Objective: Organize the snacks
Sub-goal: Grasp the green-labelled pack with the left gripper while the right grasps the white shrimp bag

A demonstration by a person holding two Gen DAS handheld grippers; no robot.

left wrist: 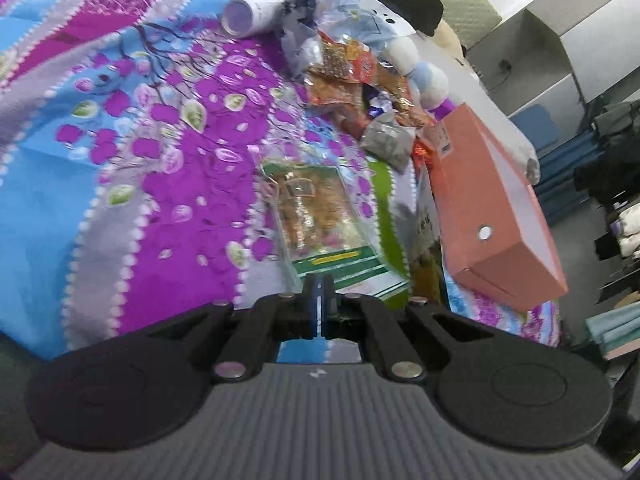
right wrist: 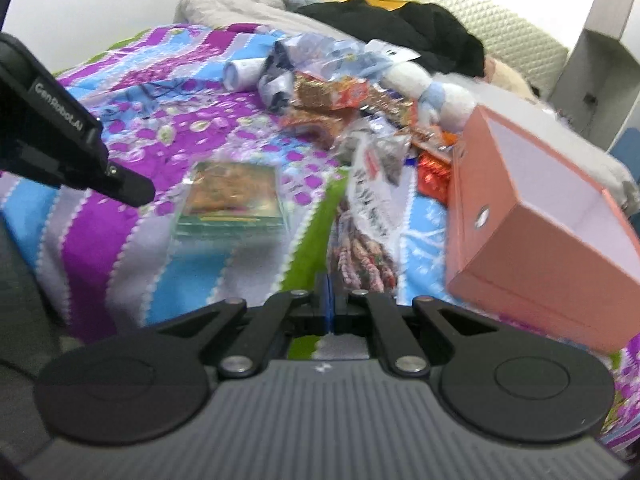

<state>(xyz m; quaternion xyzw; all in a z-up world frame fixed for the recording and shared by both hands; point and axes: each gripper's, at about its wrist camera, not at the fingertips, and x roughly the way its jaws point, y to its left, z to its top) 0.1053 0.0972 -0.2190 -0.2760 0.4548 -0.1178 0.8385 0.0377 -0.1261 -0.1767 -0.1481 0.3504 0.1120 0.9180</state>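
- Snacks sit on a bed with a purple, blue and green patterned bedspread [left wrist: 132, 184]; none is held.
- Left claw [left wrist: 319, 300]: jaws closed together, nothing between them, hovering over the near edge of the bedspread. In the right wrist view it shows as a black arm coming in from the left [right wrist: 132, 190], tip above the purple stripe.
- Right claw [right wrist: 328, 300]: jaws also closed, empty, pointing at the green stripe just short of the long bag.
- Nearest snack: flat clear pack with green trim [left wrist: 320, 220], brownish contents, lying flat just ahead of the left claw. Same pack in the right view [right wrist: 230, 196], blurred.
- Beside it to the right: long clear bag with white label [right wrist: 366, 216], reddish twisted pieces inside, lying between the green-trim pack and the box.
- Orange box [right wrist: 532, 240], open top, pale inside, tilted, at the right edge of the bed; round metal eyelet on its near side wall. Also seen in the left view [left wrist: 492, 216].
- Further back: snack pile [left wrist: 360, 84] of orange, red and silver packets, touching and overlapping, beginning at the box's far end.
- Behind the pile: white cylinder [left wrist: 252, 14] on its side, crumpled clear plastic bag [right wrist: 328, 54], white and pale blue plush toy [right wrist: 436, 94].
- Farthest: black clothing [right wrist: 420, 36] heaped against a padded headboard [right wrist: 500, 20].
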